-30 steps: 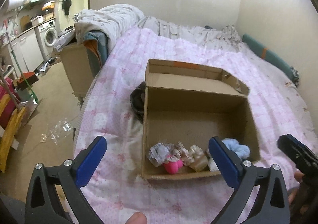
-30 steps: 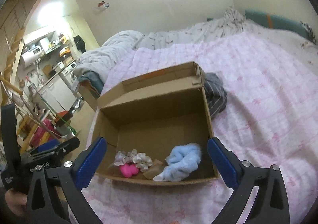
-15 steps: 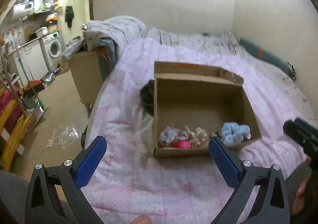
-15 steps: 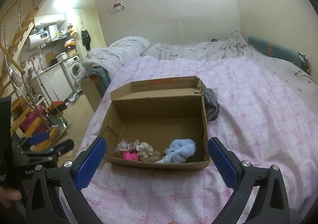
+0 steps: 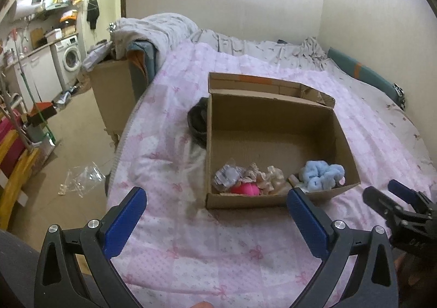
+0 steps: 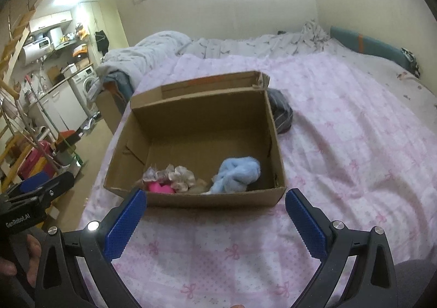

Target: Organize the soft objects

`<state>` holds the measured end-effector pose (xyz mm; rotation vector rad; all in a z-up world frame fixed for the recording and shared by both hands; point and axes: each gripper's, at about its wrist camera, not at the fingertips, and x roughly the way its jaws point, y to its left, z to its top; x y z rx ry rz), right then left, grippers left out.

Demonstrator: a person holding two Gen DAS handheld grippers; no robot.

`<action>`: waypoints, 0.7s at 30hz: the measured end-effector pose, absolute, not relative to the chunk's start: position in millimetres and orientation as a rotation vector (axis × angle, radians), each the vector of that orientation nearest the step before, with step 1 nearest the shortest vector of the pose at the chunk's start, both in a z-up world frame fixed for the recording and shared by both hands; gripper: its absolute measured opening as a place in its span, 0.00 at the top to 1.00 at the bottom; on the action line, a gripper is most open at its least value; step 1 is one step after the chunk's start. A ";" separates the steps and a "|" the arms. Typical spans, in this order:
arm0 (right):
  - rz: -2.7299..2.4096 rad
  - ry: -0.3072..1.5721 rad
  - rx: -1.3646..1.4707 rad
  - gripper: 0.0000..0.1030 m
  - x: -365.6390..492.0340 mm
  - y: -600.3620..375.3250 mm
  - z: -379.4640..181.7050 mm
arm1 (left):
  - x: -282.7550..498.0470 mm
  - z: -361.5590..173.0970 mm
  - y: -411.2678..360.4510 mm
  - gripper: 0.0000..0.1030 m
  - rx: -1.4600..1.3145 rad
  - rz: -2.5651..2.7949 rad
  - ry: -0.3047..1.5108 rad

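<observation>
An open cardboard box (image 5: pixel 275 127) sits on the pink bedspread (image 5: pixel 169 171), near the bed's left edge, its lid flap (image 5: pixel 262 84) folded back on the far side. All the soft things are gathered along the box's near wall: a light blue fluffy scrunchie (image 5: pixel 321 175) in the near right corner, a cluster of cream and beige scrunchies (image 5: pixel 266 175) towards the middle, a bright pink piece (image 5: pixel 245 188) tucked low against the near wall, and a greyish crumpled item (image 5: pixel 226 175) at the near left. The rest of the box floor is bare cardboard. In the right wrist view the same lot shows with the blue scrunchie (image 6: pixel 237 174) lying apart from the pale ones (image 6: pixel 174 176) and the pink piece (image 6: pixel 159 187). A dark bundle of cloth (image 5: pixel 198 123) lies on the bedspread just beside the box's left wall, touching it or nearly so. The left gripper (image 5: pixel 215 223) hangs over the near edge of the bed with its 2 blue pads spread wide and nothing between them. The right gripper (image 6: pixel 215 223) is likewise spread wide and empty, facing the box's near wall. At the far end of the bed lies a rumpled grey duvet (image 5: pixel 161 32), and beyond the bed's left edge a second cardboard box (image 5: pixel 114 89) stands on the floor, with a washing machine (image 5: pixel 69 58) against the far wall.
</observation>
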<state>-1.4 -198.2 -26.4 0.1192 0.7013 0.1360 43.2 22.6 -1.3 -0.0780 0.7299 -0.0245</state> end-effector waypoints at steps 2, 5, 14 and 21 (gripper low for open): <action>0.134 0.706 0.098 0.00 -0.8 -195.0 -28.6 | 44.3 -2.5 21.9 0.01 -0.080 -0.025 0.732; 0.139 0.706 0.078 0.00 -0.6 -190.2 -30.2 | 44.1 -2.9 21.7 0.01 -0.076 -0.024 0.735; 0.126 0.714 0.062 0.00 0.6 -186.0 -33.0 | 42.7 -2.5 21.7 0.01 -0.067 -0.028 0.738; 0.107 0.706 0.058 0.00 1.6 -188.4 -31.7 | 41.5 -3.5 21.4 0.01 -0.063 -0.026 0.744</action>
